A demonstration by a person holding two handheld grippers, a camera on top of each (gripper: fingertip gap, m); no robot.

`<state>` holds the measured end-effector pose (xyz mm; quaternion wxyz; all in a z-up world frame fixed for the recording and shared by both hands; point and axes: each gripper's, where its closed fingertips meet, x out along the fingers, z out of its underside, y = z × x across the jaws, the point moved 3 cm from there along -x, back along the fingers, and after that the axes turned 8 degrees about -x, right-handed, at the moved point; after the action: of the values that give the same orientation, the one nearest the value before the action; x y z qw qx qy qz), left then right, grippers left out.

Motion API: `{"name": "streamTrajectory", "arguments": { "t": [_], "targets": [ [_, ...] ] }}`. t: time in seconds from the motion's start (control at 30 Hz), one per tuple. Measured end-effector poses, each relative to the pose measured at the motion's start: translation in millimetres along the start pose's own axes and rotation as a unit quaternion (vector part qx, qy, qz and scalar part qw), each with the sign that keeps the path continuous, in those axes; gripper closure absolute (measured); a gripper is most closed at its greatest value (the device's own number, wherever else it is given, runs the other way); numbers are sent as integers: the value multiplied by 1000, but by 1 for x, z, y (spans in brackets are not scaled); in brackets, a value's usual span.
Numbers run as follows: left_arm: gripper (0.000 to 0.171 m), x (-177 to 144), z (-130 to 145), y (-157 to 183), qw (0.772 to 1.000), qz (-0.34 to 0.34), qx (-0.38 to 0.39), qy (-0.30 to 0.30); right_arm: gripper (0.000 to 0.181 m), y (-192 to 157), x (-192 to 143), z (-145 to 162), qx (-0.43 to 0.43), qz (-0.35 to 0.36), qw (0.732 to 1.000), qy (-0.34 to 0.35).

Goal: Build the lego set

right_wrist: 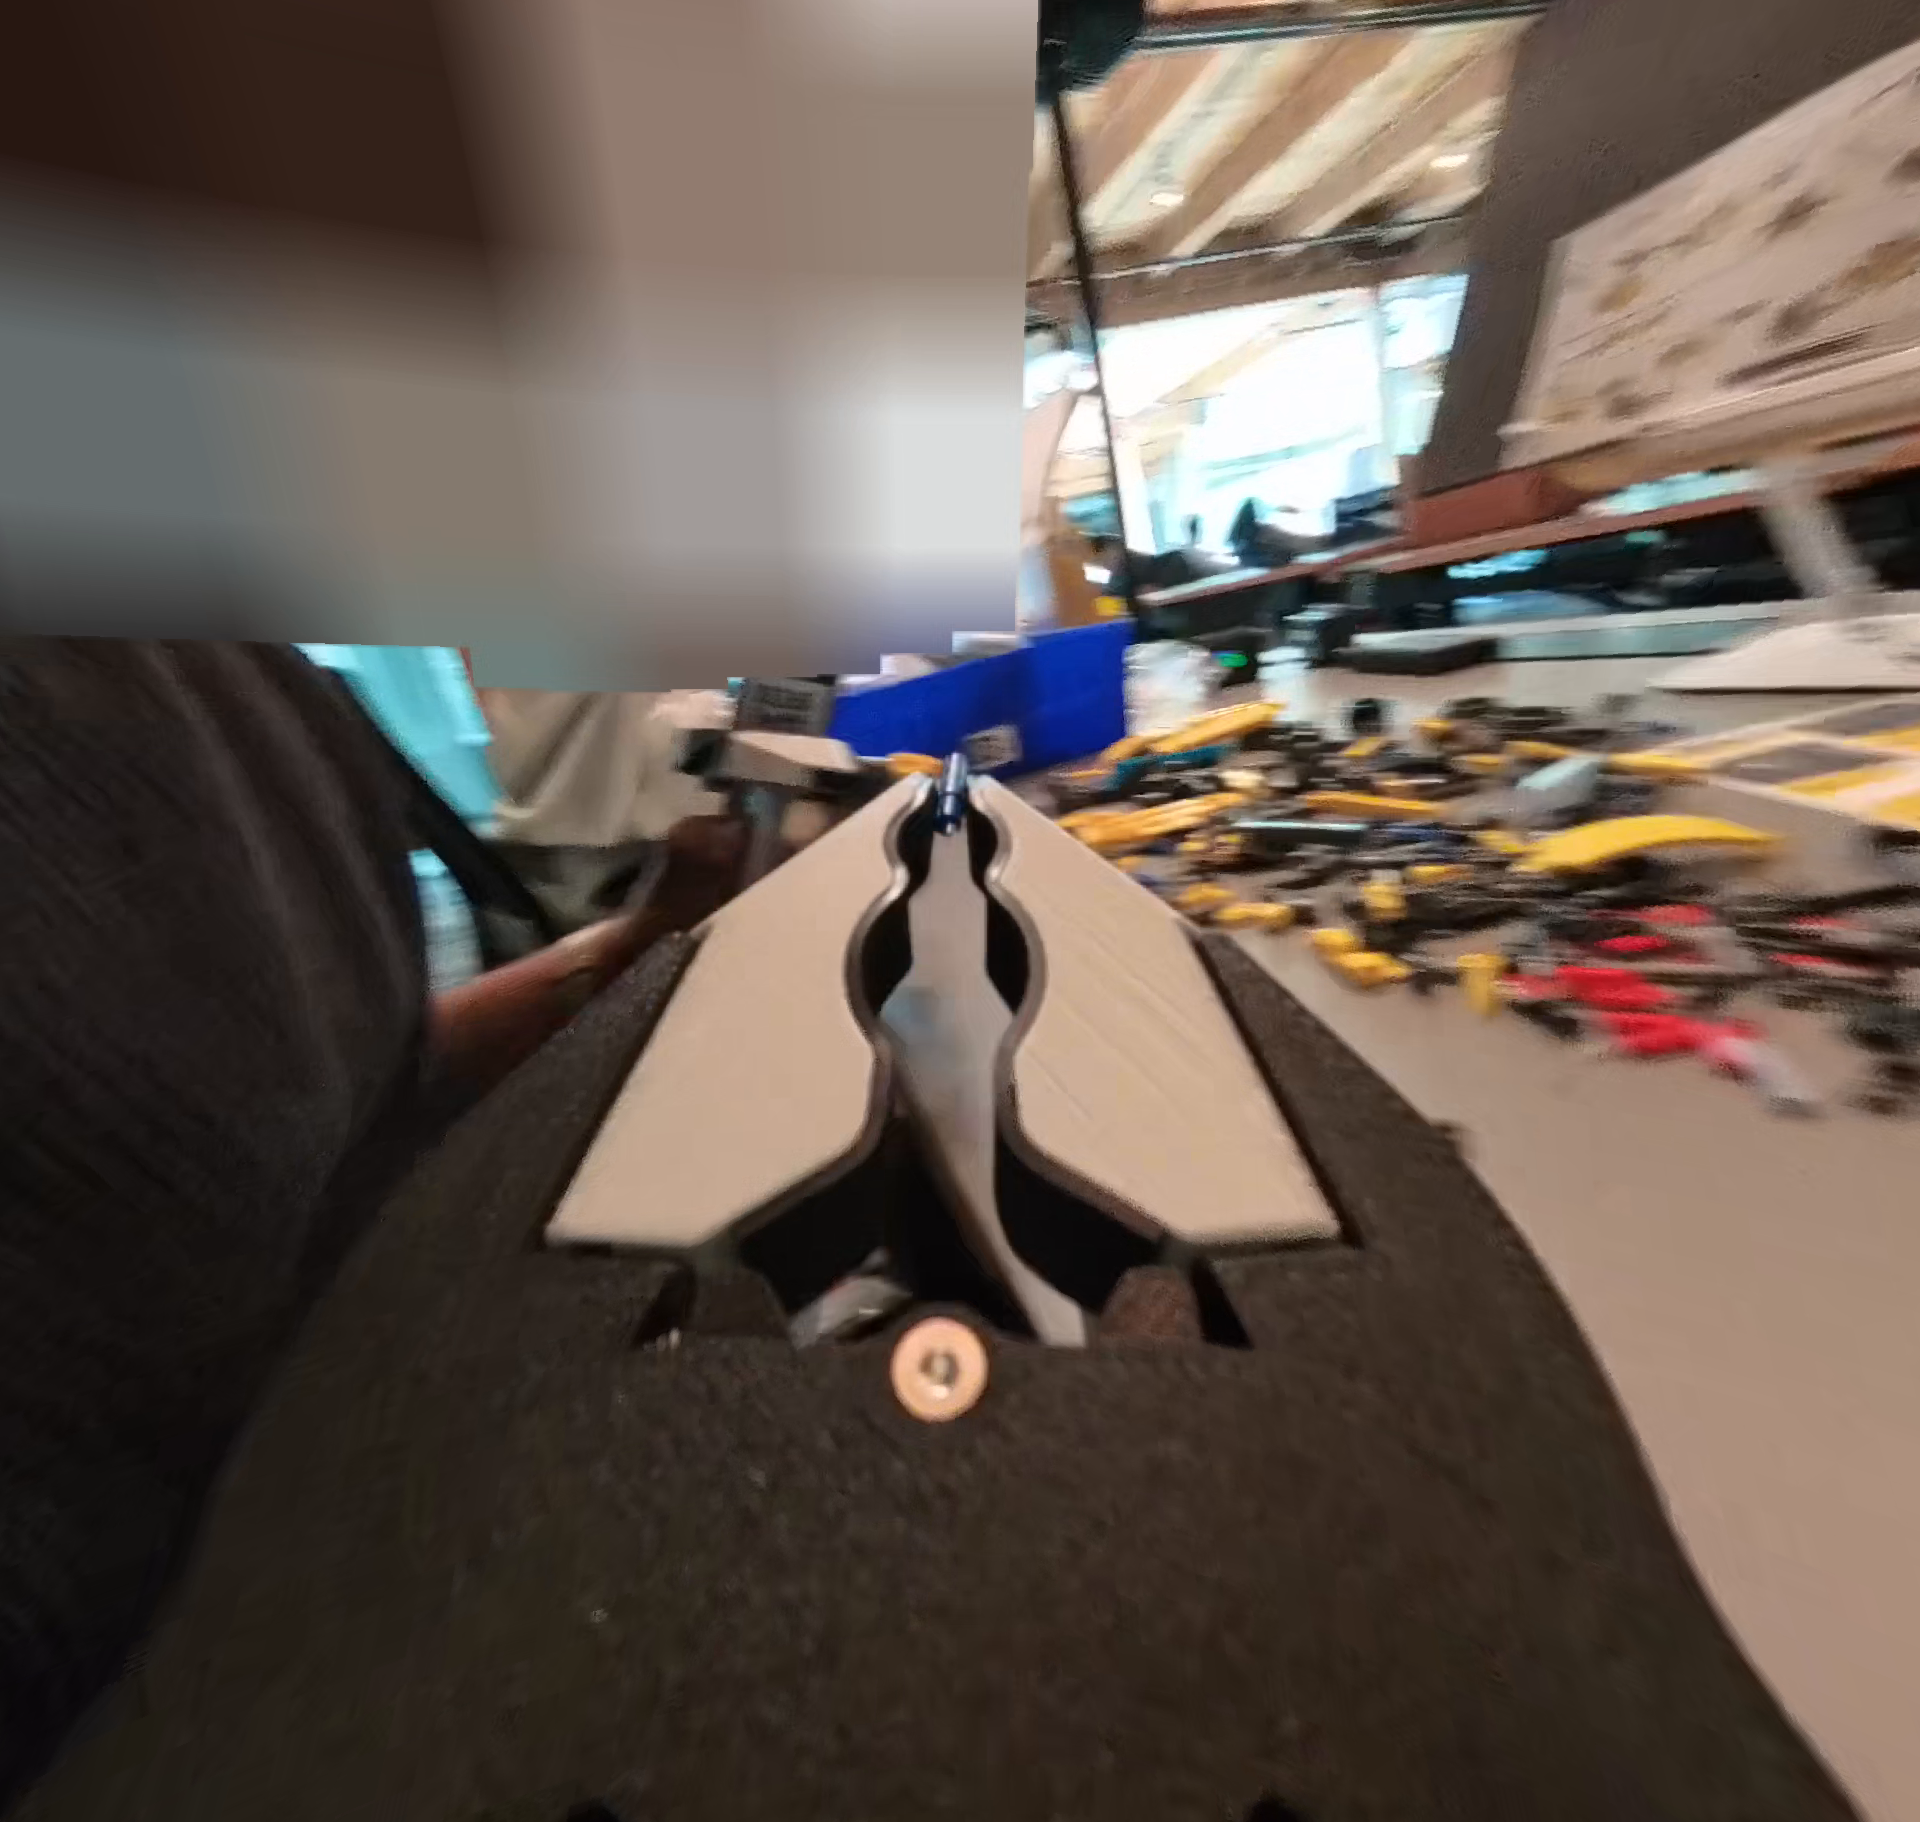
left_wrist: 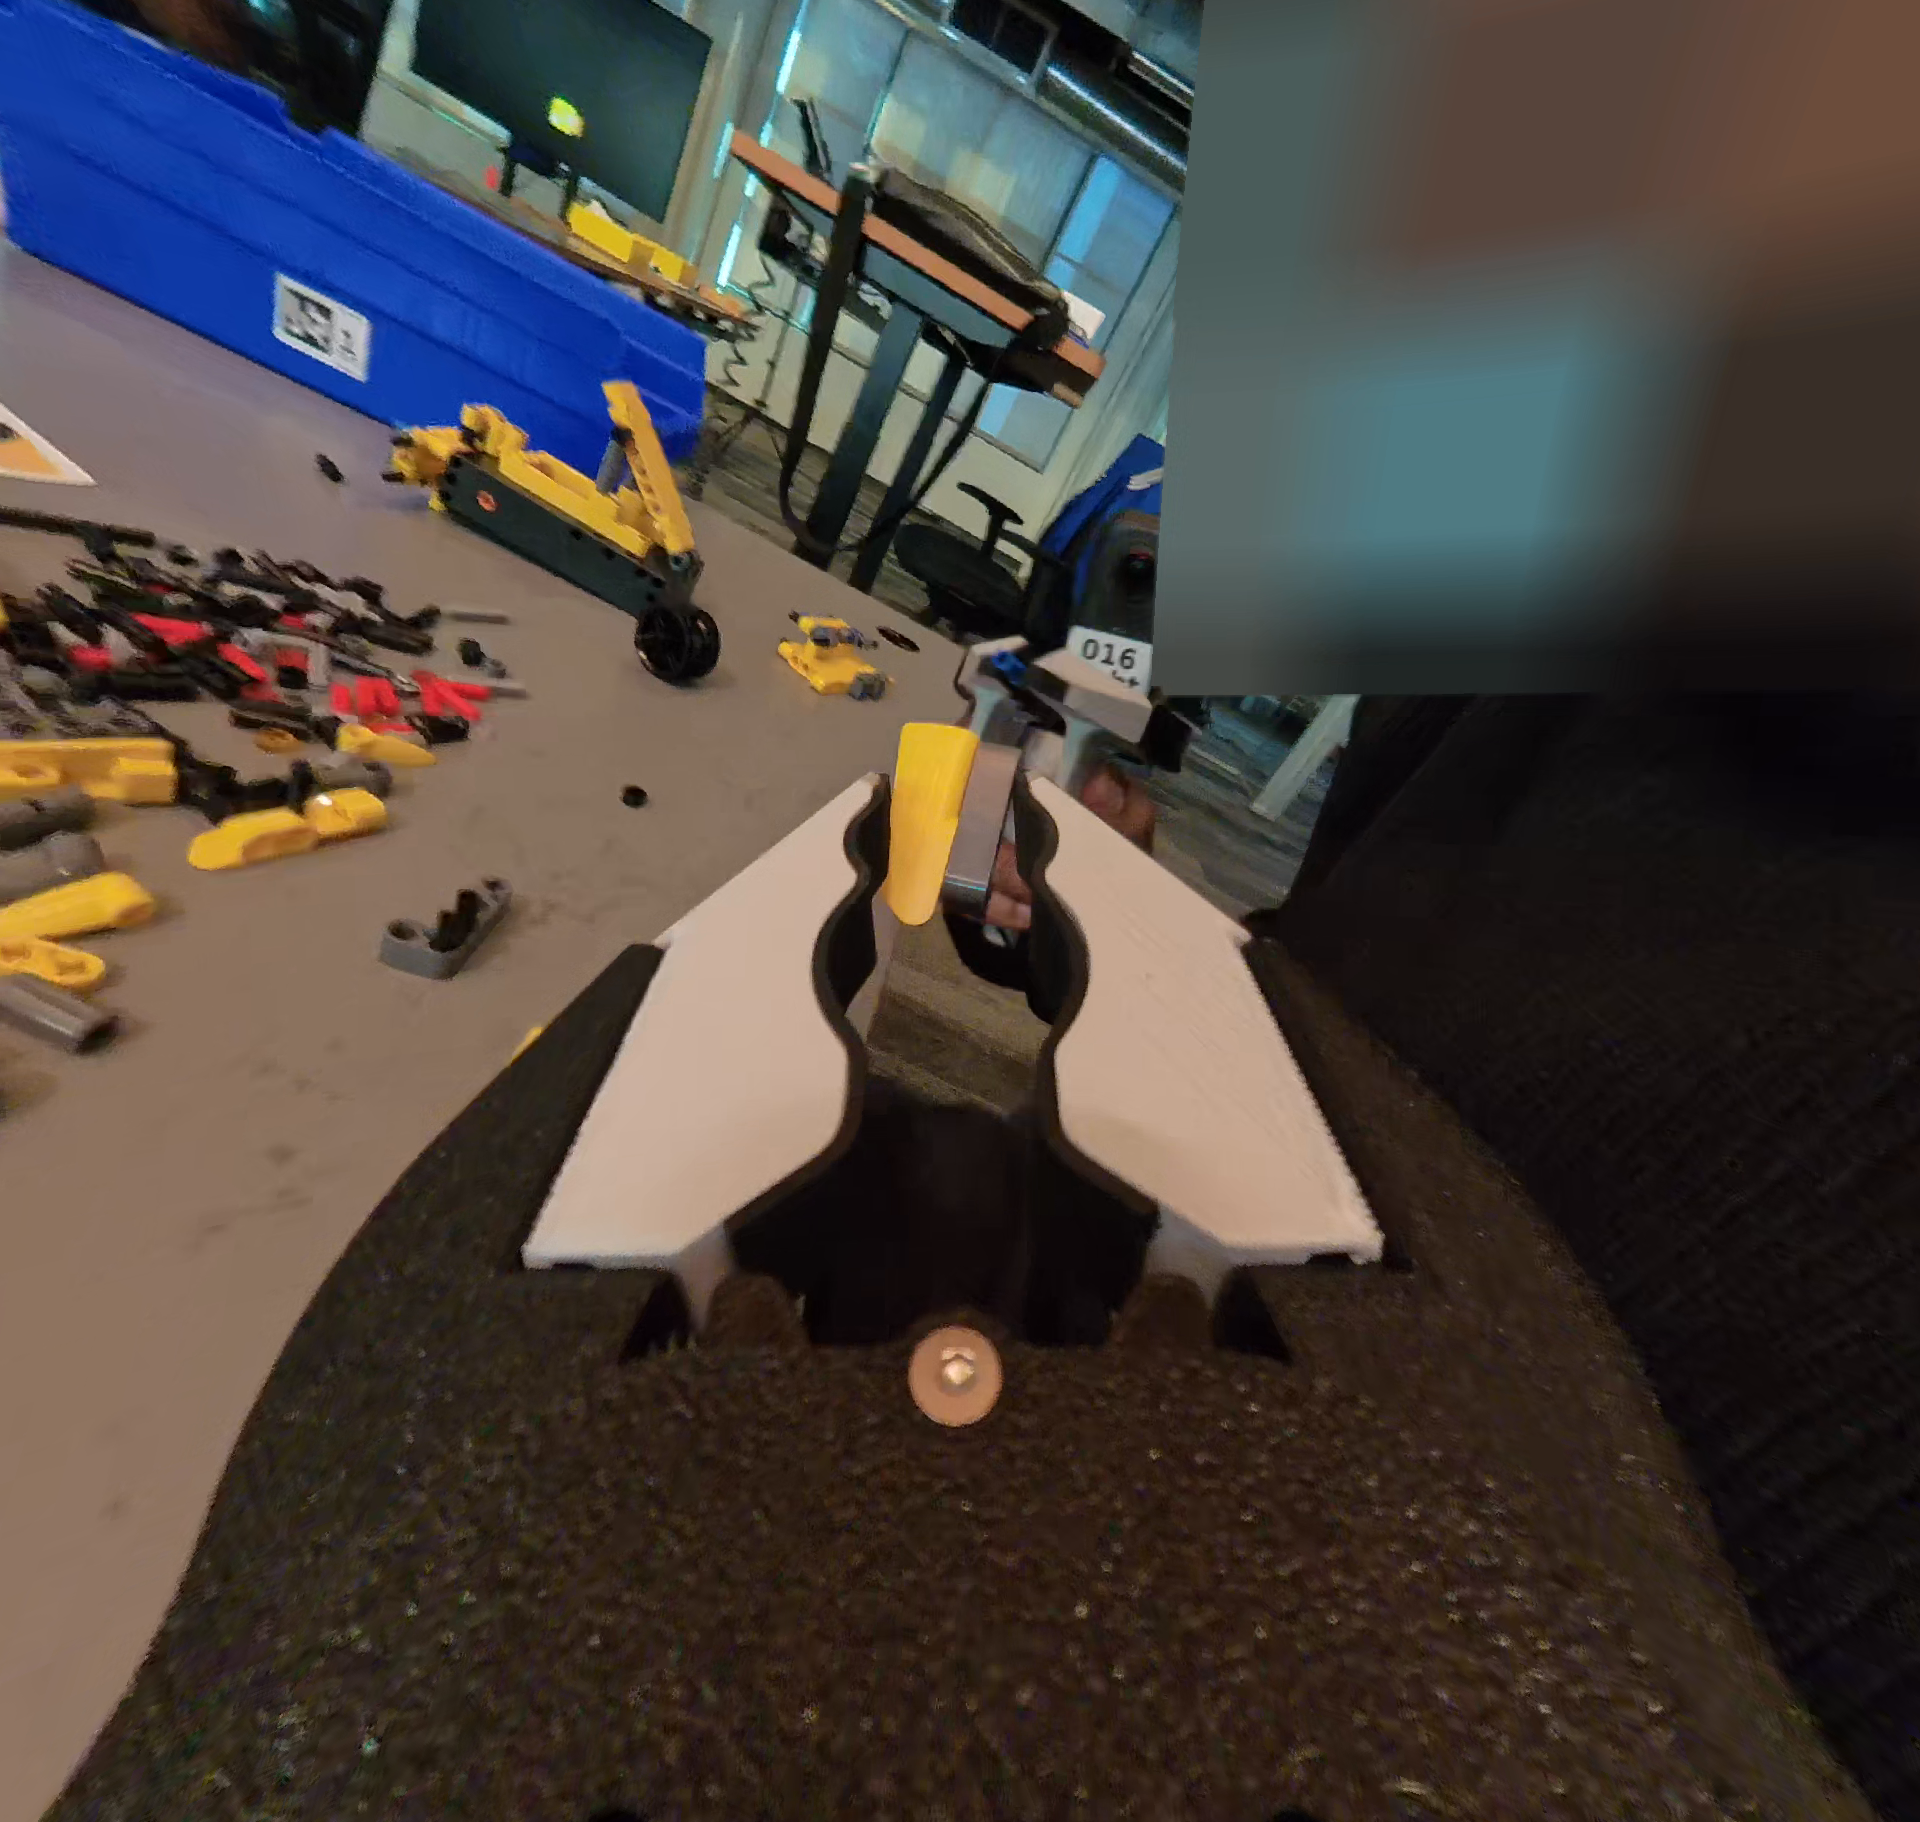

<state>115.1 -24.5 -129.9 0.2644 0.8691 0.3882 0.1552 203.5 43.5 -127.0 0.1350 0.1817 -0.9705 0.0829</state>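
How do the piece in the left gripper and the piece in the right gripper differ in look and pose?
The left gripper holds a yellow tapered piece; the right gripper holds a small blue pin. The yellow tapered piece is broad and rises above the fingertips; the blue pin is thin and only just pokes out. The left jaws stand visibly apart around the yellow piece, while the right jaws are nearly closed on the pin. Both sit at the fingertips, off the grey table.

Two grippers counted: left gripper, right gripper. One yellow piece seen between left gripper fingertips; one small blue pin between right gripper fingertips. One blue bin counted far left of left gripper. One partly built yellow-black model, one black wheel on it. Loose pieces on bench too many and blurred for count.
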Motion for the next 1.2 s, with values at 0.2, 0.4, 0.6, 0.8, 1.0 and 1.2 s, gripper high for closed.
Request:
{"name": "streamTrajectory", "arguments": {
  "t": [0.2,0.4,0.6,0.8,1.0,1.2],
  "targets": [
    [149,-7,-27,-32,985,-133,98,-49,176,47,-2,-43,-48,108,993,-10],
    [149,-18,-34,-62,970,-178,142,-89,176,74,17,-20,-125,131,976,-122],
    [149,-27,-43,-62,983,-144,100,-45,176,85,21,-20,-71,112,985,-111],
    [149,-29,-46,-65,988,-134,72,-33,176,92,18,-23,-43,115,988,-91],
    [149,-31,-48,-65,988,-134,68,-25,176,87,22,-20,-71,111,985,-107],
    [149,-31,-49,-66,988,-136,66,-22,176,88,19,-24,-52,104,989,-89]
  ]
}}
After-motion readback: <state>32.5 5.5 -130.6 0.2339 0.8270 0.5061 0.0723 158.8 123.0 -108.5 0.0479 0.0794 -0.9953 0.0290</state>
